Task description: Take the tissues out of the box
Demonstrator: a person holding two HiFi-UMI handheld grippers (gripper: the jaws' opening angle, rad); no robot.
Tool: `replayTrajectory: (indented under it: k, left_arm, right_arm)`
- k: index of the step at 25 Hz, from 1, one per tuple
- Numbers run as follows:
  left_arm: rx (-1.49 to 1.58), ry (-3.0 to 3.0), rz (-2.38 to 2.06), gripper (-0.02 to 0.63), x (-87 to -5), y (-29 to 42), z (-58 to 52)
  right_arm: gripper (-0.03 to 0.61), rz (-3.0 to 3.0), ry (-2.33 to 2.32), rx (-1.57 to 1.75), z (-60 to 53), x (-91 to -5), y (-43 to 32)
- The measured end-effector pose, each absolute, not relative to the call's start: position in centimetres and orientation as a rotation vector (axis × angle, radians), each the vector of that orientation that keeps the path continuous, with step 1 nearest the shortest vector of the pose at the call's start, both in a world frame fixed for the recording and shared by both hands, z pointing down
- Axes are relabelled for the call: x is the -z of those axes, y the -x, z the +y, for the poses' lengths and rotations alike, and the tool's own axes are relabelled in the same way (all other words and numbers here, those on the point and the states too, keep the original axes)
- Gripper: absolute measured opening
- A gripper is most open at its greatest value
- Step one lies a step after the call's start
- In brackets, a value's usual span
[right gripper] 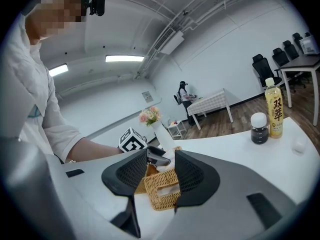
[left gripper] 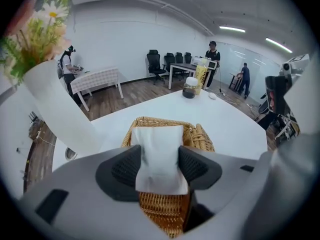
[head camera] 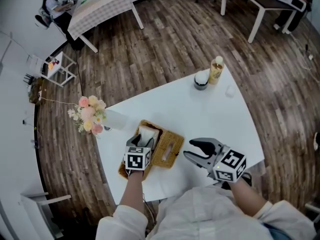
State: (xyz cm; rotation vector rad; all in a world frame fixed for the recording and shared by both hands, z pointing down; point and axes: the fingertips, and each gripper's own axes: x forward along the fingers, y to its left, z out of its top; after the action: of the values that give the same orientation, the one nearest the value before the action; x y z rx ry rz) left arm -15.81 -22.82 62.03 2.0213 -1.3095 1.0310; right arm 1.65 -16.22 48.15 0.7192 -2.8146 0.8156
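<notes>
The left claw (left gripper: 159,170) is clamped on a white tissue (left gripper: 157,143). Its two dark pads press the sheet's side edges, and the sheet pinches in slightly between them. The right claw (head camera: 190,149) is empty, with its jaws apart.

The white table (head camera: 200,114) carries a woven wicker box (head camera: 167,151) toward its near left corner. The tissue stands upright out of the box's left end, with its lower part running down past the pads toward the box.

The step in hand looks like the first pull: the grasp is made, but the sheet has not yet come clear of the box. The next move calls for a steady lift straight up and away. The box is light wicker and could rise or slide with the sheet. The free claw is close enough to steady the box's right end if that happens.

The left forearm reaches forward from the body, with the claw pointing away from the person over the box and its marker cube on top. The right arm is bent inward. Its claw hangs above the table's near edge just right of the box, aimed at it and not touching it.
</notes>
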Motion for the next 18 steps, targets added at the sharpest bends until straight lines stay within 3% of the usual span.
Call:
replayTrajectory:
  k: [18]
  left_arm:
    - [-0.491,-1.996,-1.418,0.238,-55.0,17.1,-22.5]
  right_arm:
    - [0.192,-2.832,-0.667,-0.744,-15.3,-47.4,0.1]
